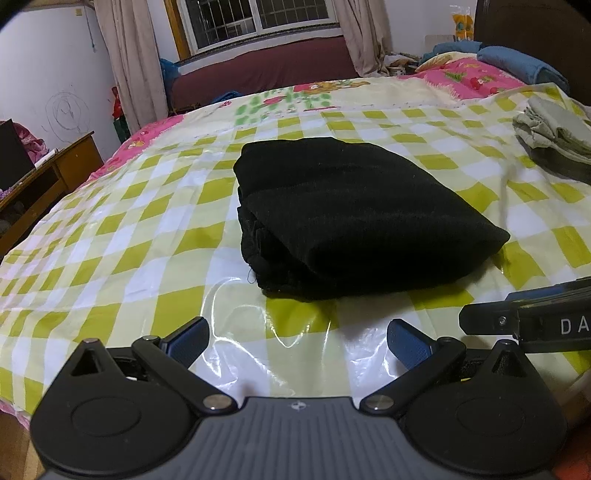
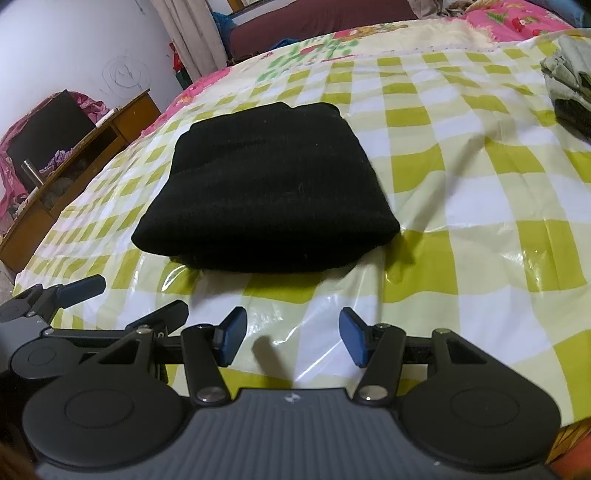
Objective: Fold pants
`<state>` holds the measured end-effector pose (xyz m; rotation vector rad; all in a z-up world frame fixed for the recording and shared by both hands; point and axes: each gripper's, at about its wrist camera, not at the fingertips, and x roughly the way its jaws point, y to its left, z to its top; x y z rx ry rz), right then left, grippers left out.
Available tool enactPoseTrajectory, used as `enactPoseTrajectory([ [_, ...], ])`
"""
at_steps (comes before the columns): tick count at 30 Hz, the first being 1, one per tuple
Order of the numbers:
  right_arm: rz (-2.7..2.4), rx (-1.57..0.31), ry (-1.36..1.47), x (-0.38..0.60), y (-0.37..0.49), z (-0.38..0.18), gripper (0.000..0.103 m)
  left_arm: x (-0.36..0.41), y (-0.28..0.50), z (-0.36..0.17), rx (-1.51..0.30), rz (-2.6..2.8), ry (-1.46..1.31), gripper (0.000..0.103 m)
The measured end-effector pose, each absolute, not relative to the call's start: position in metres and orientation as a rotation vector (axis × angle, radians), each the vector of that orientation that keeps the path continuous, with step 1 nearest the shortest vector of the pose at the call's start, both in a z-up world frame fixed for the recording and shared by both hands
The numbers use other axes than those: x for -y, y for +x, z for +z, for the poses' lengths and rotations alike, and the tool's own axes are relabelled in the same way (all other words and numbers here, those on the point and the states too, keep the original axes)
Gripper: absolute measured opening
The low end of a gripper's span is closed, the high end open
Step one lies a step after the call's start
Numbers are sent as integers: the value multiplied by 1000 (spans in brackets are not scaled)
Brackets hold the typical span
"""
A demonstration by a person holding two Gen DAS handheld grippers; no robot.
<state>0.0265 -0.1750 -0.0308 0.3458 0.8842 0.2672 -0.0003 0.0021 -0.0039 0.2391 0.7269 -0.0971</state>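
The black pants [image 1: 354, 218] lie folded into a compact bundle on the green-and-white checked plastic sheet [image 1: 129, 206] that covers the bed. They also show in the right wrist view [image 2: 266, 192]. My left gripper [image 1: 297, 341] is open and empty, a short way in front of the bundle's near edge. My right gripper [image 2: 291, 338] is open and empty, also just short of the bundle. The right gripper's body shows at the right edge of the left wrist view [image 1: 528, 321]; the left gripper's fingers [image 2: 79, 286] show at the left of the right wrist view.
A pile of grey-green folded clothes [image 1: 554, 136] lies at the far right of the bed. Pink bedding and blue pillows [image 1: 517, 62] are at the head. A wooden desk [image 1: 40, 181] stands left of the bed. A window with curtains [image 1: 258, 18] is behind.
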Motion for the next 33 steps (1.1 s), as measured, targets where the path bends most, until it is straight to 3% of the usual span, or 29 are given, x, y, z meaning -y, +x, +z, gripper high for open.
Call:
enactPoseTrajectory([
  [33,269,-892,339,174,26,-33,57,-1,-2,-4,-719,-81,274,103],
])
